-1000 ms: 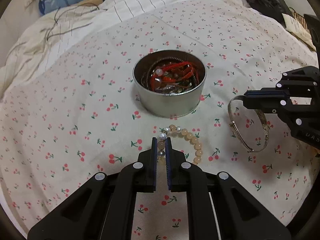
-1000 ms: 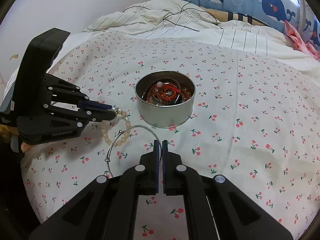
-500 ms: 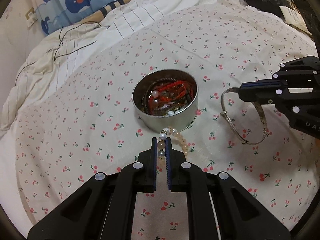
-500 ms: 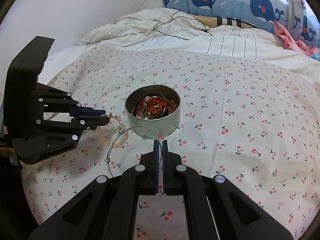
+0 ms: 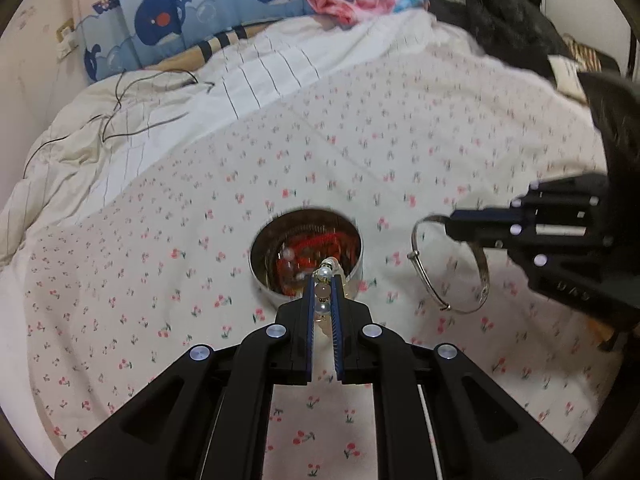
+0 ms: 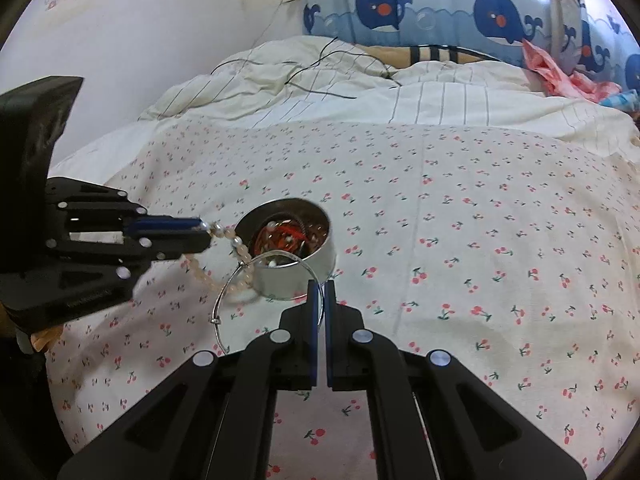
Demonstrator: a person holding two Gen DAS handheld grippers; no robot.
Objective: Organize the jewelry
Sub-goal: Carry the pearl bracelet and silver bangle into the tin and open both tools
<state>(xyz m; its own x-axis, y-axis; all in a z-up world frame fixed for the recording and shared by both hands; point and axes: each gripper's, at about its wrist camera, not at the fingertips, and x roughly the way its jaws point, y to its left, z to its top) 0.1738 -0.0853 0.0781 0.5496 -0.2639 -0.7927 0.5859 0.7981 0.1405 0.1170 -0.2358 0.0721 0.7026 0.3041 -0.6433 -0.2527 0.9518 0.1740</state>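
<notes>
A round metal tin [image 5: 267,285] [image 6: 316,258] holding red cords and beads stands on the cherry-print sheet. My left gripper [image 5: 323,282] [image 6: 202,229] is shut on a pale pink and pearl bead bracelet [image 5: 322,290] [image 6: 236,250], which hangs off the sheet just in front of the tin. My right gripper [image 6: 320,285] [image 5: 450,222] is shut on a thin silver bangle [image 6: 224,300] [image 5: 478,280], held in the air to the right of the tin in the left wrist view.
The cherry-print sheet [image 6: 460,240] covers the bed. A crumpled striped duvet [image 6: 320,92] with a thin black cable [image 6: 316,72] lies behind. Whale-print curtain [image 6: 440,8] and pink cloth [image 5: 332,4] at the back; dark clothing [image 5: 504,12] at far right.
Both grippers have risen and tilted up, lifting the bead bracelet and the bangle off the sheet. The bracelet now hangs close over the tin's near rim.
</notes>
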